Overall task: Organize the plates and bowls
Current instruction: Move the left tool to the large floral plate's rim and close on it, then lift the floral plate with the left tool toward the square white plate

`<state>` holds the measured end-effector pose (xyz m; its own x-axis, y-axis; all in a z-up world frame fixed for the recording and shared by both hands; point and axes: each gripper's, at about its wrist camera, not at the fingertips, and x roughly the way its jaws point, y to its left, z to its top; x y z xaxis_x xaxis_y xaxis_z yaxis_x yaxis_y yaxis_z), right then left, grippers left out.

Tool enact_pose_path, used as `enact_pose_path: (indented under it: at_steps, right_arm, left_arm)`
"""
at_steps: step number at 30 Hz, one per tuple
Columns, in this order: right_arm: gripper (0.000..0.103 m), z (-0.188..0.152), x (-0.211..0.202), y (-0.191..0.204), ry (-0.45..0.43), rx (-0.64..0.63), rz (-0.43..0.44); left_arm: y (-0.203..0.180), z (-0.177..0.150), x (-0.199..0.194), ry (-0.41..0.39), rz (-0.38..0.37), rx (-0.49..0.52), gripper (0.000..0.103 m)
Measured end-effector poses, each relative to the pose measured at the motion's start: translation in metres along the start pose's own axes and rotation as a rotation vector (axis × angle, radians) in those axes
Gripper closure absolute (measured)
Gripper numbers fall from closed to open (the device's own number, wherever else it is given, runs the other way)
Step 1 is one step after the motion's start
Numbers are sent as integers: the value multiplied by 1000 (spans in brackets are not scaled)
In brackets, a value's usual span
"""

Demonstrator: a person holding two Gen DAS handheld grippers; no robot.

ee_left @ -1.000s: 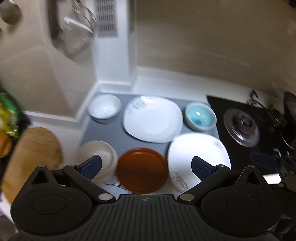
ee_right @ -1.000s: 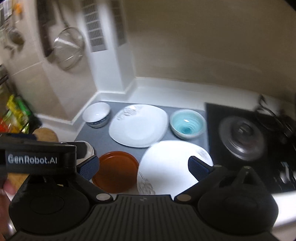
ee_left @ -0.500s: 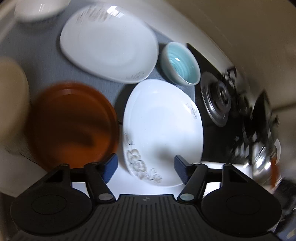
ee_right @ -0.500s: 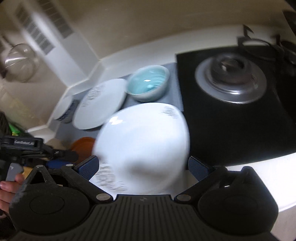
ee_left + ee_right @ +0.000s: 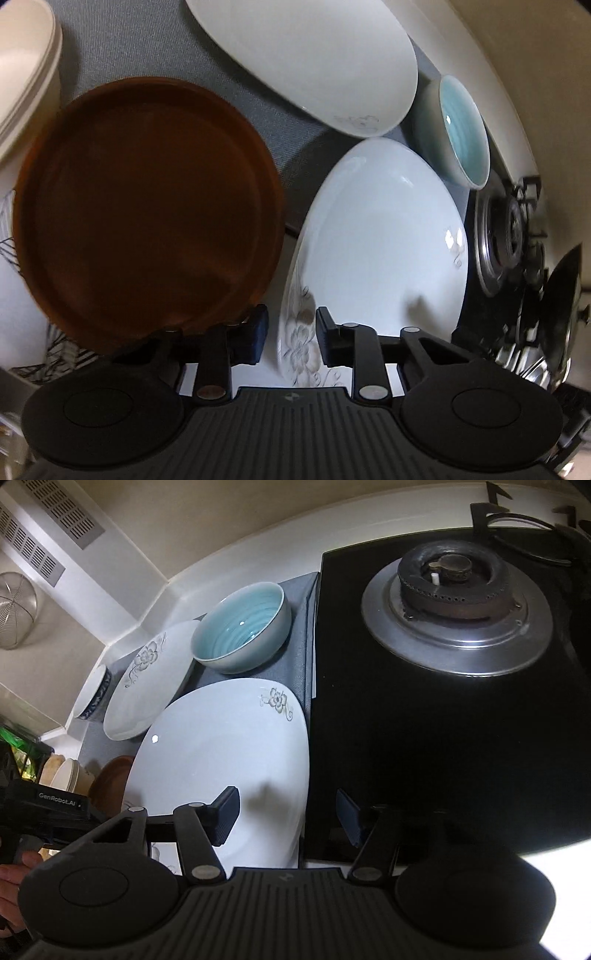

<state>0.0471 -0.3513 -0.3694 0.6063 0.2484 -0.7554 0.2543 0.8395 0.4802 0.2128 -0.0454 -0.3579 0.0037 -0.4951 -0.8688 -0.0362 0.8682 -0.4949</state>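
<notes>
A white flowered plate (image 5: 376,240) lies at the counter's front, also in the right wrist view (image 5: 225,760). My left gripper (image 5: 290,339) straddles its left front rim, jaws partly closed with a gap left. My right gripper (image 5: 286,818) straddles its right front rim, jaws open. A brown plate (image 5: 147,206) lies to the left. A second white plate (image 5: 314,59) and a turquoise bowl (image 5: 240,627) sit behind. A cream bowl (image 5: 26,74) is at the far left, and a blue-and-white bowl (image 5: 92,694) in the back corner.
The dishes rest on a grey mat (image 5: 147,48). A black gas hob (image 5: 443,701) with a burner (image 5: 454,605) adjoins the plate's right edge. A metal lid (image 5: 561,310) stands at the right. A strainer (image 5: 14,609) hangs on the wall.
Both grippers dropped low and close to the front white plate. The left jaws narrowed around its left rim. The right jaws narrowed somewhat around its right rim.
</notes>
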Motion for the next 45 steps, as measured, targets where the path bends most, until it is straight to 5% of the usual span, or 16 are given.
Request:
enact_pose_path:
  at_steps: [4,7,10,14,24,30,45]
  right_arm:
    - [60,6,15,-2,52,-25,40]
    - [65,8,17,-3,74,-19,57]
    - [90,7,10,-7,91,-40,49]
    - [92,3,0,-17,109,-17,72]
    - [81,1,7,-29,142,44,136]
    - [84,1,-3,-22,104,-19,114]
    - [85,14,-38,-17,61,-99,97]
  left_arm:
    - [-7,7,2,-18,27,16,78]
    - [-18,8,-2,-20,67,72,78]
    - [-25,3,-11,-46,85,138,78]
    - [-21,7,-11,-22,39,132,78]
    - [-28,7,-2,-16,98,199,76]
    - [-39,-2,-6,-40,99,243,78]
    - [-50,-23,-30,-60,102,151,80]
